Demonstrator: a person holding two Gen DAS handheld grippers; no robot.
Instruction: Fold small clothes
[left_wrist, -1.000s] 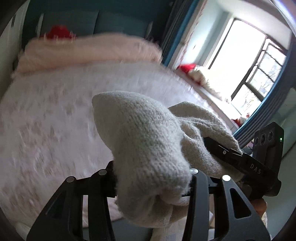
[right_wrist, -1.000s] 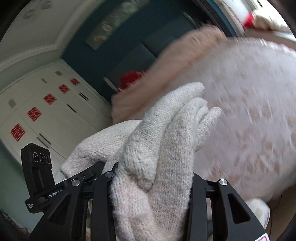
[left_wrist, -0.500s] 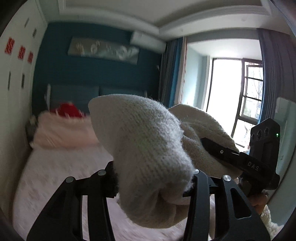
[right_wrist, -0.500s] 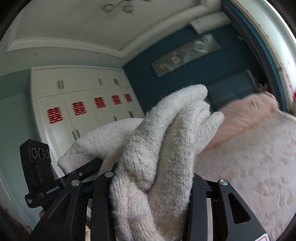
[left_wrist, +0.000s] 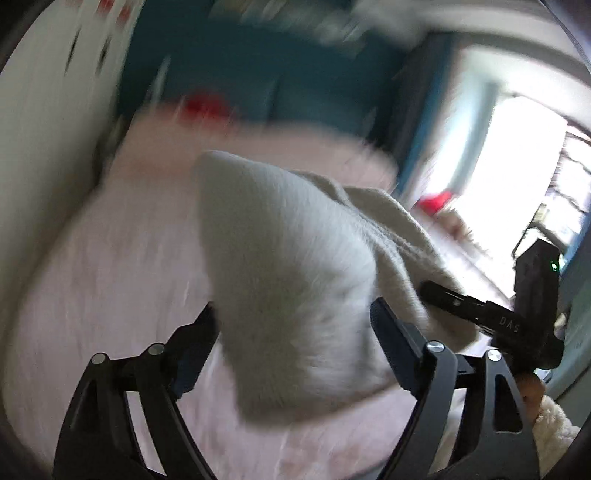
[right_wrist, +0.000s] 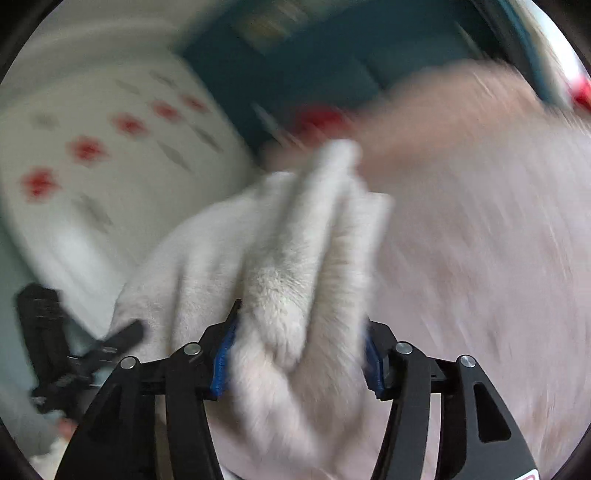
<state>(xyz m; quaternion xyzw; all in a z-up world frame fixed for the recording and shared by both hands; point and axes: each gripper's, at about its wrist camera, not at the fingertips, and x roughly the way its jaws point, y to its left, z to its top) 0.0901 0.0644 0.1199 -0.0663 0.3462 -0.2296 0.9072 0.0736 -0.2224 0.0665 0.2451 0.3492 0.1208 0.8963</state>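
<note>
A cream knitted garment (left_wrist: 288, 280) hangs bunched between my two grippers, held in the air above the pink bed. My left gripper (left_wrist: 295, 332) is shut on one bunched end of it. My right gripper (right_wrist: 299, 354) is shut on the other end (right_wrist: 295, 266), folds sticking up past the fingers. The right gripper also shows in the left wrist view (left_wrist: 491, 321), at the right, and the left gripper in the right wrist view (right_wrist: 74, 354), at the left. Both views are motion-blurred.
The pink bedspread (left_wrist: 110, 277) lies below, with a pink duvet roll (right_wrist: 443, 122) and a red item (left_wrist: 207, 103) at the blue headboard. White wardrobe doors (right_wrist: 110, 166) stand at the left, a bright window (left_wrist: 517, 177) at the right.
Both grippers have tipped back down from the wall and ceiling toward the bed, still holding the garment. The views have turned blurry from fast motion.
</note>
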